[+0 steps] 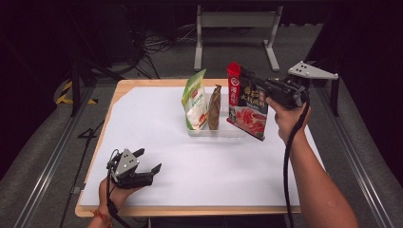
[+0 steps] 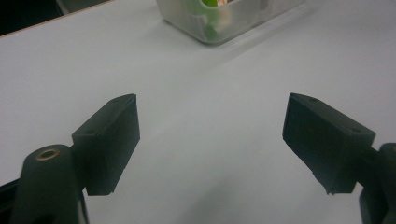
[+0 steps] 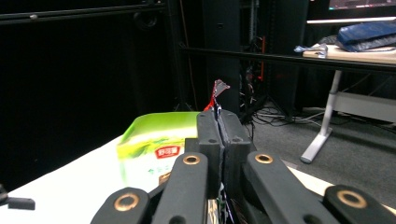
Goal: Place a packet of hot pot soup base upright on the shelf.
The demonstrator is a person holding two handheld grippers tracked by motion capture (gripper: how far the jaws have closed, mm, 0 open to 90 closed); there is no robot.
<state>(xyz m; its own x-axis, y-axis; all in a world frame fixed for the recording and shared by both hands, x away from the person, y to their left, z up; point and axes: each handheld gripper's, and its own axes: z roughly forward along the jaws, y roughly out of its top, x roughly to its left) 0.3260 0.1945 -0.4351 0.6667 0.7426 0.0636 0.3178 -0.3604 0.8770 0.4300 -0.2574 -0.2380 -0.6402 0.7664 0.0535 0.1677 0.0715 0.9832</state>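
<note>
A red and black food pouch [image 1: 245,102] hangs upright over the right end of a clear plastic tray [image 1: 223,132], held near its top by my right gripper [image 1: 253,79], which is shut on it. In the right gripper view the pouch's red top edge [image 3: 218,91] sticks up between the closed jaws. A green and white snack bag [image 1: 195,100] [image 3: 156,151] and a brown packet [image 1: 214,108] stand in the tray. My left gripper [image 1: 148,160] [image 2: 211,140] rests open near the table's front left, nothing between its jaws, facing the tray's corner [image 2: 215,23].
The white mat [image 1: 199,156] covers most of the wooden table [image 1: 119,90]. A grey table frame [image 1: 235,28] and cables lie on the floor beyond. Another table [image 3: 355,53] with blue bags stands off to the right.
</note>
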